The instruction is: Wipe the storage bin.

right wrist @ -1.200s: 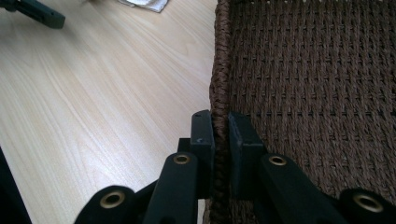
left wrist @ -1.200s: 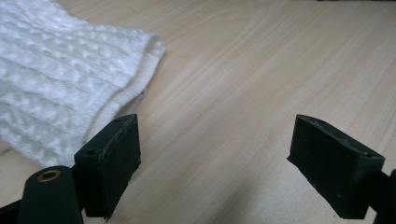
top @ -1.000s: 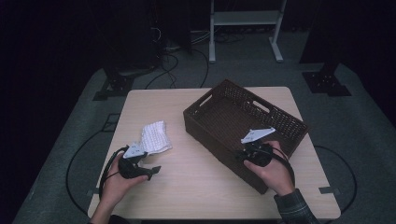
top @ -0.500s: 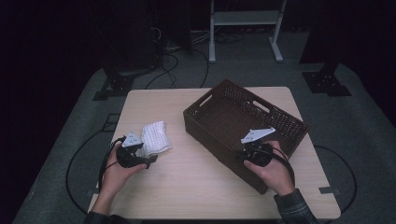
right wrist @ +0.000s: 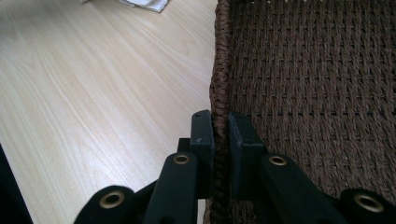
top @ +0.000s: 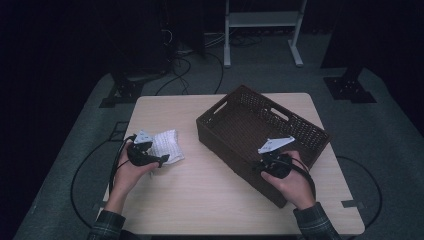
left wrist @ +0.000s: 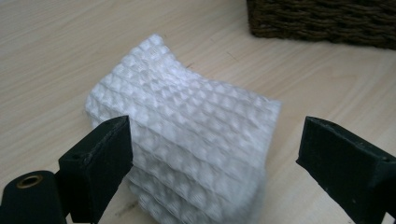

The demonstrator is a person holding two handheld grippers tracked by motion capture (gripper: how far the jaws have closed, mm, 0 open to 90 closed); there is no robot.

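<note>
Cloth between the wide left hand-held gripper – right one pinches basket rim.

This is looking like a recording lab or studio rather than a home. A small pale wooden table is standing alone on grey carpet, with darkness closing in all around it. At twelve o'clock a white metal frame is standing on the floor; at eleven o'clock black cables are trailing beside dark stand bases, and another base is sitting at two o'clock. Tape marks are showing on the carpet.
</note>
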